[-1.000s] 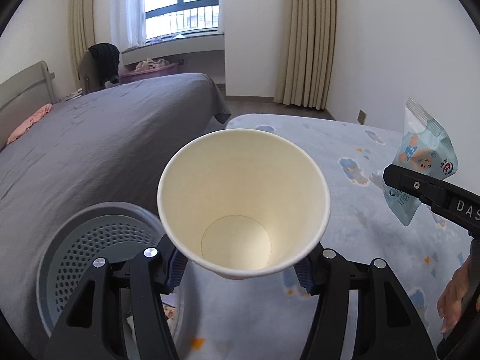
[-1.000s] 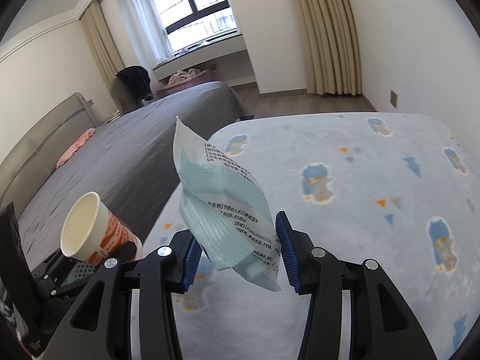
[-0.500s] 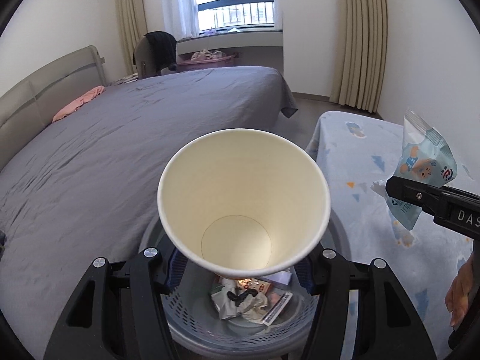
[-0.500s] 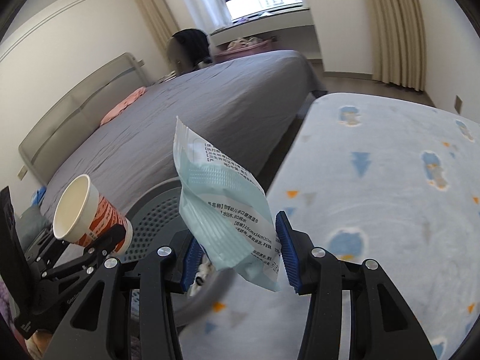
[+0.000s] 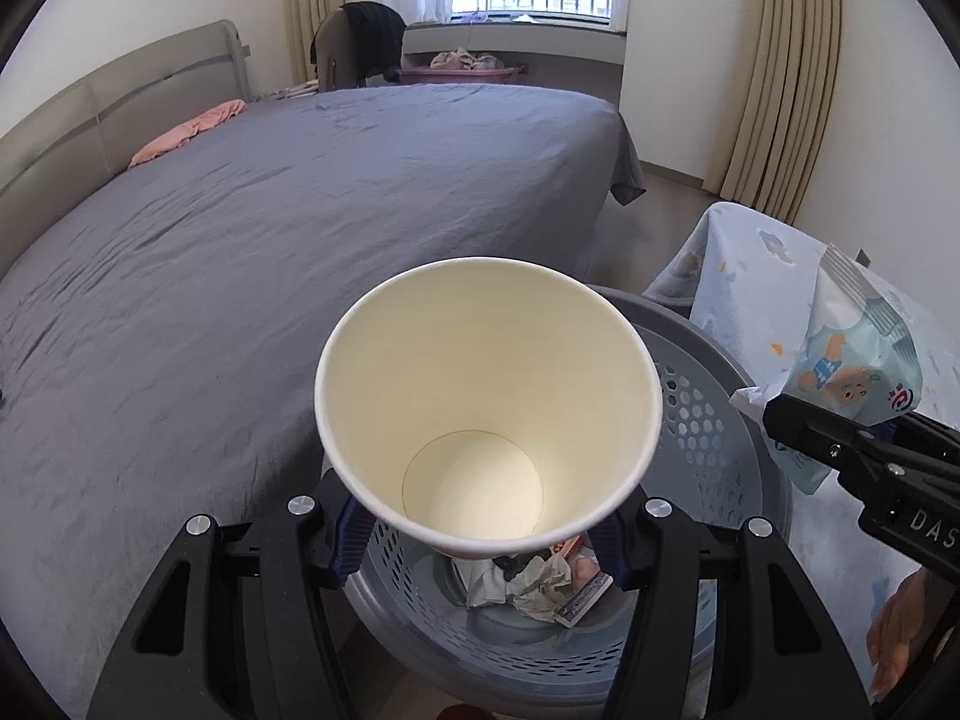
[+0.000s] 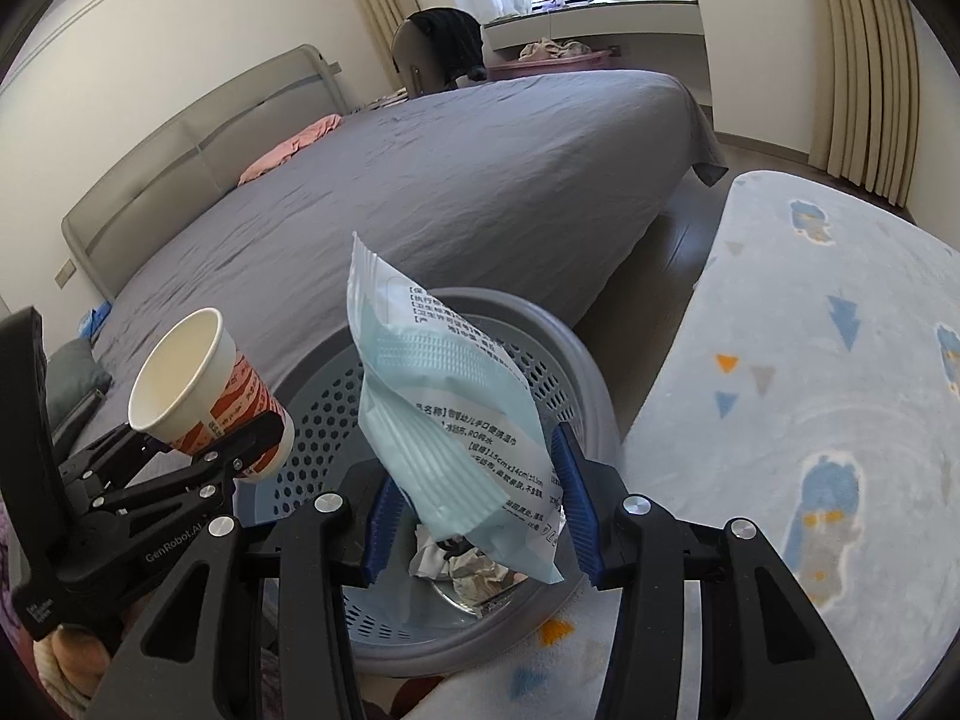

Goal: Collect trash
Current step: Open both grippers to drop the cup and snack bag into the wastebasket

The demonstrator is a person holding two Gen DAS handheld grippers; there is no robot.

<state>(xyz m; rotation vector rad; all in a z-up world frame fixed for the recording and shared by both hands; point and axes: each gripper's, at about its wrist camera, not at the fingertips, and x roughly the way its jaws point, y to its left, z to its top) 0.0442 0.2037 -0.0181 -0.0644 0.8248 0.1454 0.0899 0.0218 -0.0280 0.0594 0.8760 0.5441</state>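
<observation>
Left gripper [image 5: 483, 531] jaws clamp a paper cup [image 5: 487, 402]; "GenRobot.AI"-marked, right gripper [image 6: 474, 516] jaws clamp a Chinese-printed wipes packet [image 6: 456, 420].

Cup [image 5: 486, 402] and packet [image 6: 456, 420] above basket [image 5: 720, 420]

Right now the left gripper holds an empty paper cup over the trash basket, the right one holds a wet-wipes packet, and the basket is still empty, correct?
Not quite: the basket already has crumpled trash in its bottom, as both wrist views show. The rest stands: the left gripper holds the empty paper cup, the right gripper the wet-wipes packet.
</observation>
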